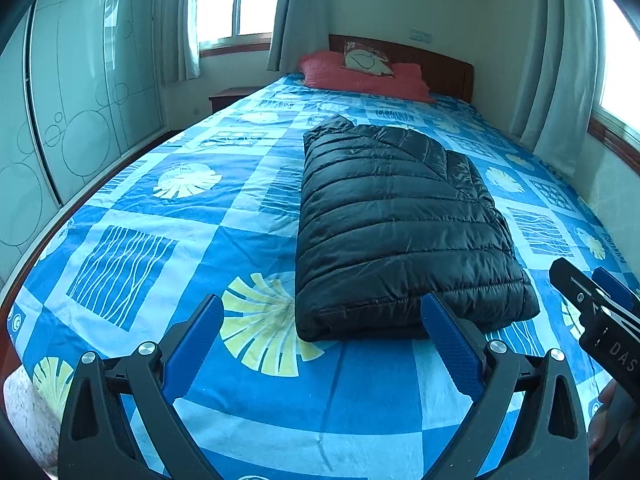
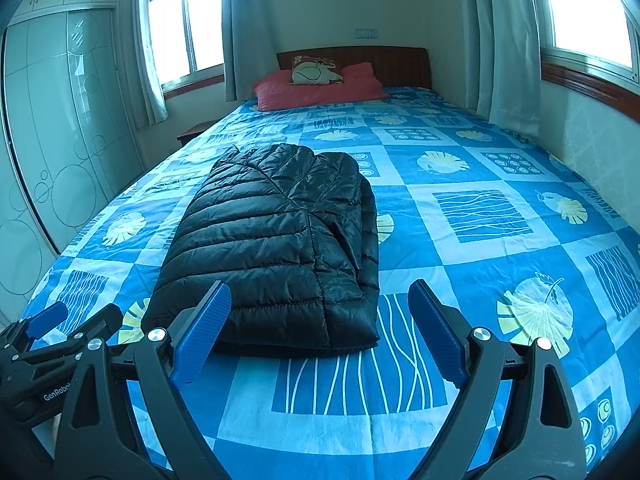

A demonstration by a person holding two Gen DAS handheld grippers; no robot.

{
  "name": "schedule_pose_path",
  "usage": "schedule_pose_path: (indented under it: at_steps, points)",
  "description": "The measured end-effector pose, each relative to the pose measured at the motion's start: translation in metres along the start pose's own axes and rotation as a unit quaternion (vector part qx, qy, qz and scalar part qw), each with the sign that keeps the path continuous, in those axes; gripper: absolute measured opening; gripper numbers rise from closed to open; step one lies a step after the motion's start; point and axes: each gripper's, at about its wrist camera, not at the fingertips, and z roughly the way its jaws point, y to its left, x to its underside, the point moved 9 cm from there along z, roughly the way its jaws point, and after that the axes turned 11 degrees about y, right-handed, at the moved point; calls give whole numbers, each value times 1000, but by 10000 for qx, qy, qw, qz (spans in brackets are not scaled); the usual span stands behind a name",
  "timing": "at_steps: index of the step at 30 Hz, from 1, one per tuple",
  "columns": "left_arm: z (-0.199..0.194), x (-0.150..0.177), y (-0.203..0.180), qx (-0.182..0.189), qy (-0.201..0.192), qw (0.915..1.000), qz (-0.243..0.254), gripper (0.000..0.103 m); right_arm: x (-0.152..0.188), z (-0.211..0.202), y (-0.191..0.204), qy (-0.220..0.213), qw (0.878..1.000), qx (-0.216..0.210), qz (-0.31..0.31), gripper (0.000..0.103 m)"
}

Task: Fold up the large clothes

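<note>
With the left gripper (image 1: 322,326) held spread and empty just short of the folded black puffer jacket (image 1: 396,224) lying mid-bed on the blue patterned sheet (image 1: 132,200), and the right gripper (image 2: 320,312) likewise spread, the springy padded bundle could be nudged open by a careless pass.

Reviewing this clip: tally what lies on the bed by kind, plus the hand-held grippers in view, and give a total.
Folded black puffer jacket: 1
Red pillow: 1
Patterned cushion on the pillow: 1
Hand-held grippers: 2, the left hand-held gripper and the right hand-held gripper, both open and empty
Total: 5
</note>
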Motion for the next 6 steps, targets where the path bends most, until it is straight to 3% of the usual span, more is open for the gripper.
schedule_pose_path:
  at_steps: [6]
  points:
    - [16, 0, 10, -16, 205, 9998, -26, 98, 1, 7, -13, 37, 9999, 42, 95, 90]
